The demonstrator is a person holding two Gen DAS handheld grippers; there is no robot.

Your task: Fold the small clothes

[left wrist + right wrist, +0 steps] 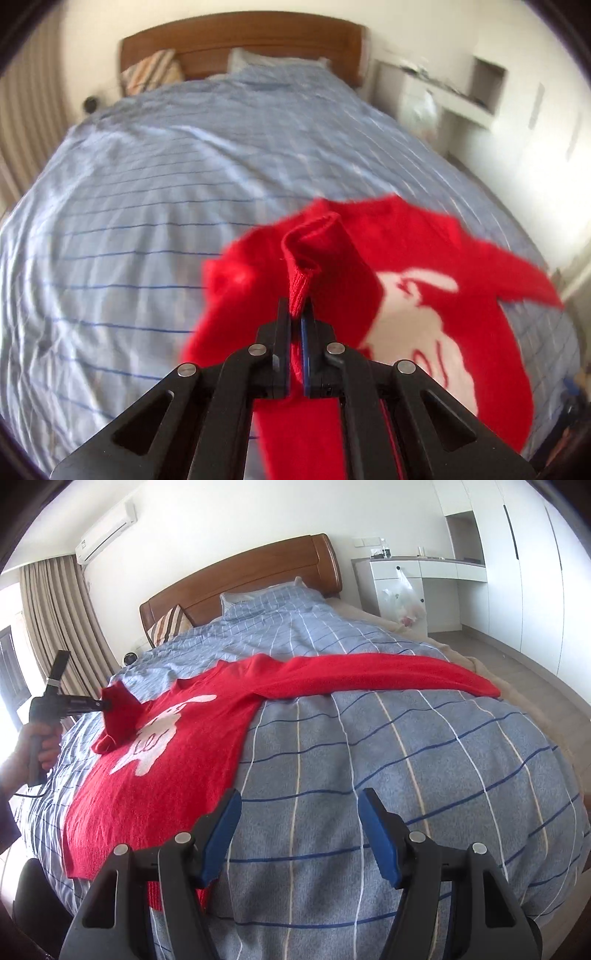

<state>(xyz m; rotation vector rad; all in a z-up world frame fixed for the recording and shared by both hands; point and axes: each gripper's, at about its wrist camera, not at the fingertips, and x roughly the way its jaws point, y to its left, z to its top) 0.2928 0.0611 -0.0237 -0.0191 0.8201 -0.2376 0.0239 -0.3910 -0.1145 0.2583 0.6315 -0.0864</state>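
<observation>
So there's a red sweater (pixel 192 738) with a white cartoon figure on the front, spread face up on the bed (pixel 406 775), over toward the bed's left side. Its hem sits right at the foot edge, near the left corner, and the neck end points toward the headboard (pixel 258 565). One sleeve (pixel 388 675) is stretched out flat across the middle of the bed, reaching almost to the right edge.

The left gripper (pixel 300 314) has its fingers pressed together on the ribbed cuff of the other sleeve (pixel 314 258), and it's holding that sleeve up off the bed over the sweater's chest. From the right wrist view you can see the same thing: the person's hand (pixel 37 746) wrapped around the handle, cuff pinched at the tip, sleeve bunched and draped onto the front of the sweater. The left wrist view is pretty blurry, so the details of the print are mush there.

The right gripper (pixel 299 834) is spread wide, nothing between its blue pads (pixel 221 834), hovering above the blue checked cover near the foot edge, just beside the sweater's hem.

A striped pillow (pixel 168 626) leans against the headboard at the far left corner.
</observation>
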